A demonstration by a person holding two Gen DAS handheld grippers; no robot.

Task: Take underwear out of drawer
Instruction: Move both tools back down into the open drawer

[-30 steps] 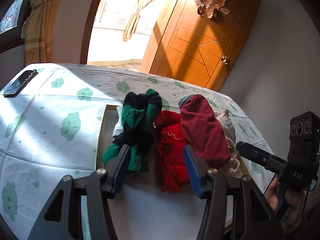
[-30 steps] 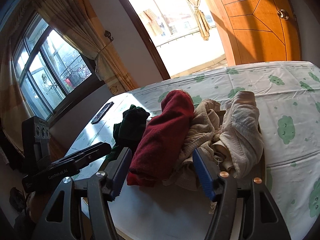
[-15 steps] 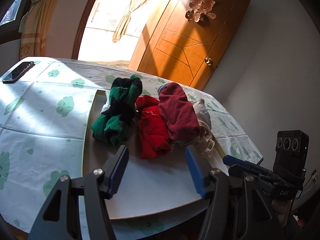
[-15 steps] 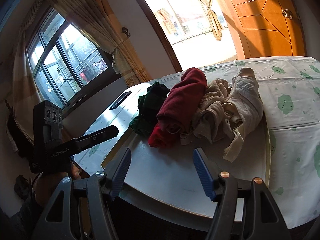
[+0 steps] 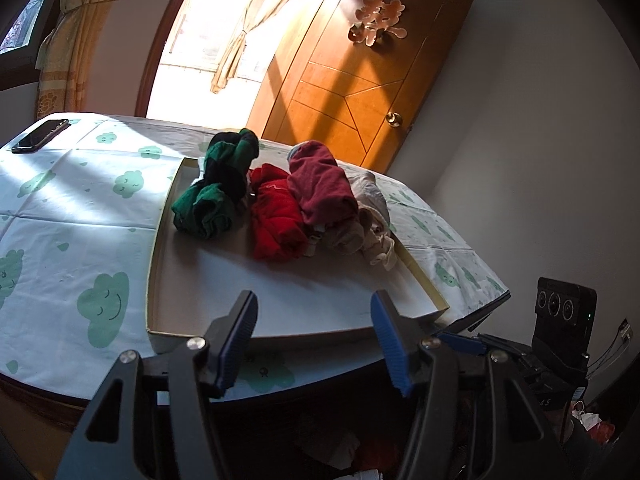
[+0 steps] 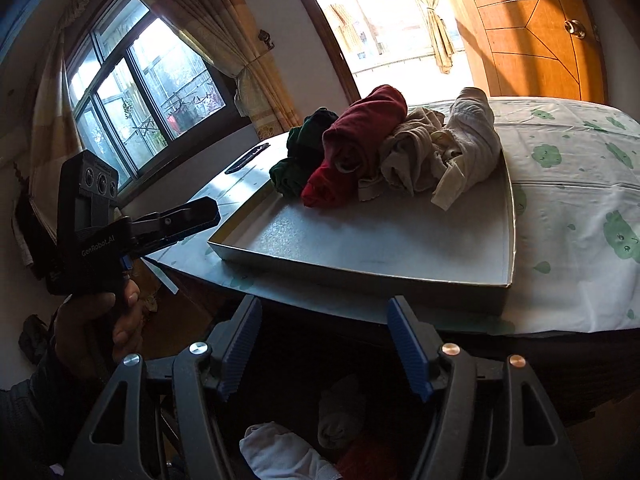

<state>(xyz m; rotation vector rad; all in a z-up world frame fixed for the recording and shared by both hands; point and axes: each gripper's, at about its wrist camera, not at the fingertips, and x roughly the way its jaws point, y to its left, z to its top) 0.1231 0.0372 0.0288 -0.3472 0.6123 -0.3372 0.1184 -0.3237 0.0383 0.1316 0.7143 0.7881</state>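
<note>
Glossy wood door (image 5: 360, 92); soft cloth underwear (image 5: 276, 216); matt cardboard tray (image 6: 508, 216).

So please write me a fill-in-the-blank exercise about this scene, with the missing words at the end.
1. The rolled garments lie in a shallow ___ on the table.
2. The green bundle lies beside the bright ___ one.
3. A dark ___ lies near the table's far corner.
4. Both claws hold ___.

Missing words: tray; red; phone; nothing

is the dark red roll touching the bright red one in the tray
Touching. In the left wrist view the dark red roll lies against and partly over the bright red roll, no gap between them; the right wrist view also shows them pressed together.
</note>
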